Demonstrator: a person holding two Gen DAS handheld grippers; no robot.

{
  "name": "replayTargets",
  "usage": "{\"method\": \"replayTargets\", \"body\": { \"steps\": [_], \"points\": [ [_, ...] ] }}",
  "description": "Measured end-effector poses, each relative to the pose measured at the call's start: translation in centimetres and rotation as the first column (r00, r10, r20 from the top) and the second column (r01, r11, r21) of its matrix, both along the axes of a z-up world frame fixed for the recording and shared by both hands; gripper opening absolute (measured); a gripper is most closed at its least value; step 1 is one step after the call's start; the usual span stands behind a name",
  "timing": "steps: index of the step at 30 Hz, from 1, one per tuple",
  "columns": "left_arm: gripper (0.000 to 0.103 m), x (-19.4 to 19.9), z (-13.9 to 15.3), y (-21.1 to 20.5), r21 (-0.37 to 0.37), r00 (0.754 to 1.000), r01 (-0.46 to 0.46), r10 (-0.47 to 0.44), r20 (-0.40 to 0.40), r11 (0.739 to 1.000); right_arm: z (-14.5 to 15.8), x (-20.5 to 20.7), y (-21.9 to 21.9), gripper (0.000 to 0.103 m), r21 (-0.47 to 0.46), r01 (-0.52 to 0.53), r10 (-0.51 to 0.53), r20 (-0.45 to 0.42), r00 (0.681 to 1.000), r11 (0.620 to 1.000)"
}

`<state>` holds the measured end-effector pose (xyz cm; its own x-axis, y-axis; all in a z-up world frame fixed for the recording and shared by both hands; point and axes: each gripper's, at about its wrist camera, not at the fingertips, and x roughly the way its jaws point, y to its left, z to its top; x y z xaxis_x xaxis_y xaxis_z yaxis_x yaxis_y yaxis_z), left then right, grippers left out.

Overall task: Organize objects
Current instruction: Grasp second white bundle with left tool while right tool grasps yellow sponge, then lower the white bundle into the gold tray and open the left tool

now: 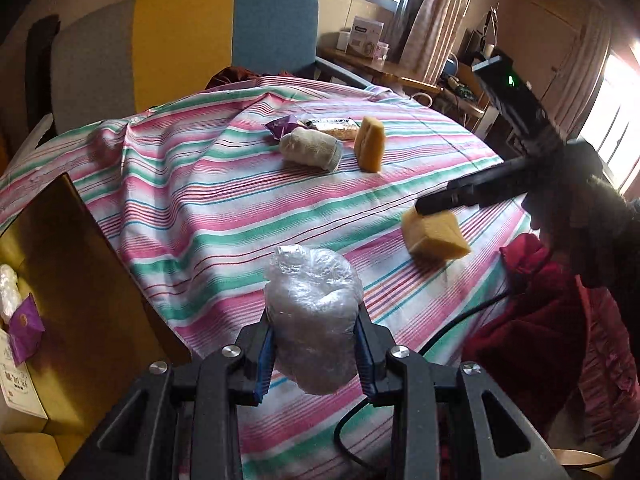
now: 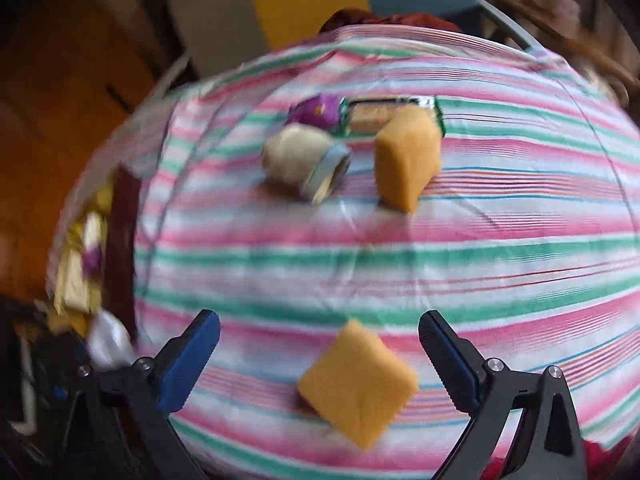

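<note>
Your right tool (image 2: 320,356), jaws spread wide, hangs straight over the near sponge (image 2: 356,384), set cornerwise between them, while your left tool (image 1: 314,344) clamps a plastic-wrapped bundle (image 1: 312,316).

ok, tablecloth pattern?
The tablecloth has pink, green and white stripes with thin red and blue lines. Sharpest in the left wrist view.

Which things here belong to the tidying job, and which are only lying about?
Part of the job:
- plastic bundle, clamped in the left gripper
- near sponge, between the open jaws of the right gripper
- far sponge
- rolled sock
- snack packets
- box

Lying about:
- chair
- red garment
- side table
</note>
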<state>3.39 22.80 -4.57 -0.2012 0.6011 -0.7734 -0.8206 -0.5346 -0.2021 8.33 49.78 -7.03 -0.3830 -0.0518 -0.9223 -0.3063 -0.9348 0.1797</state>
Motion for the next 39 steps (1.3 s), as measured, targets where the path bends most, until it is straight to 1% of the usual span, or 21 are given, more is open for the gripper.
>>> {"method": "replayTargets", "body": {
  "steps": [3, 5, 7, 9, 10, 11, 16, 18, 21, 24, 25, 26, 28, 30, 34, 36, 39],
  "points": [
    [0.034, 0.0, 0.1, -0.9, 0.026, 1.0, -0.014, 0.014, 0.014, 1.0, -0.8, 0.3, -0.9, 0.101, 0.071, -0.052, 0.047, 0.071, 0.996, 0.996],
    [0.034, 0.1, 0.4, -1.6, 0.041, 1.0, -0.021, 0.02, 0.017, 0.999, -1.8, 0.2, -1.2, 0.101, 0.08, -0.078, 0.069, 0.115, 0.991, 0.994],
    [0.034, 0.3, 0.8, -2.1, 0.054, 1.0, -0.024, 0.023, 0.013, 0.998, -2.4, -0.1, -1.5, 0.1, 0.108, -0.096, 0.079, 0.153, 0.985, 0.989],
    [0.034, 0.3, 1.2, -2.8, 0.069, 1.0, -0.029, 0.029, 0.01, 0.997, -3.2, -0.5, -1.9, 0.097, 0.147, -0.112, 0.083, 0.188, 0.979, 0.983],
    [0.034, 0.3, 1.4, -3.1, 0.074, 0.999, -0.032, 0.032, 0.01, 0.997, -3.4, -0.6, -1.9, 0.077, 0.156, -0.115, 0.084, 0.195, 0.977, 0.981],
    [0.034, 0.3, 1.5, -3.4, 0.078, 0.999, -0.036, 0.036, 0.008, 0.996, -3.6, -0.7, -1.9, 0.062, 0.185, -0.11, 0.07, 0.208, 0.976, 0.977],
    [0.034, 0.0, 1.8, -4.9, 0.092, 0.997, -0.076, 0.075, 0.013, 0.993, -3.1, -0.7, -1.6, 0.057, 0.194, -0.08, 0.048, 0.162, 0.986, 0.978],
    [0.034, -0.2, 1.9, -5.4, 0.094, 0.996, -0.093, 0.092, 0.014, 0.991, -2.4, -0.6, -1.2, 0.057, 0.172, -0.033, 0.017, 0.095, 0.995, 0.985],
    [0.034, -0.6, 2.3, -6.2, 0.099, 0.993, -0.121, 0.121, 0.005, 0.988, -1.6, -1.0, -0.8, 0.057, 0.14, 0.032, -0.03, -0.015, 0.999, 0.99],
    [0.034, -0.9, 2.9, -7.4, 0.108, 0.988, -0.155, 0.157, -0.012, 0.982, -1.9, -1.9, -1.1, 0.057, 0.094, 0.051, -0.043, -0.089, 0.995, 0.994],
    [0.034, -1.0, 3.0, -7.8, 0.109, 0.986, -0.164, 0.167, -0.015, 0.98, -2.3, -2.1, -1.5, 0.057, 0.086, 0.05, -0.041, -0.1, 0.994, 0.995],
    [0.034, -1.2, 3.1, -8.2, 0.109, 0.983, -0.177, 0.18, -0.019, 0.978, -2.9, -2.4, -1.8, 0.057, 0.081, 0.048, -0.04, -0.099, 0.994, 0.996],
    [0.034, -1.7, 3.2, -9.5, 0.108, 0.976, -0.215, 0.218, -0.016, 0.971, -3.7, -2.7, -2.4, 0.057, 0.108, 0.031, -0.021, -0.093, 0.995, 0.994],
    [0.034, -2.3, 3.2, -10.5, 0.109, 0.967, -0.251, 0.254, -0.012, 0.962, -3.6, -2.6, -2.9, 0.057, 0.13, 0.013, -0.001, -0.09, 0.996, 0.991],
    [0.034, -3.6, 3.4, -12.5, 0.099, 0.944, -0.326, 0.328, -0.012, 0.94, -3.9, -3.3, -3.1, 0.057, 0.126, 0.009, 0.002, -0.086, 0.996, 0.992],
    [0.034, -4.3, 3.5, -13.3, 0.087, 0.926, -0.372, 0.376, -0.025, 0.924, -4.0, -3.6, -3.1, 0.057, 0.134, 0.005, 0.006, -0.083, 0.997, 0.991],
    [0.034, -5.4, 3.8, -14.2, 0.062, 0.896, -0.436, 0.439, -0.066, 0.898, -4.1, -3.8, -3.3, 0.057, 0.144, 0.0, 0.011, -0.079, 0.997, 0.99]
  ]
}}
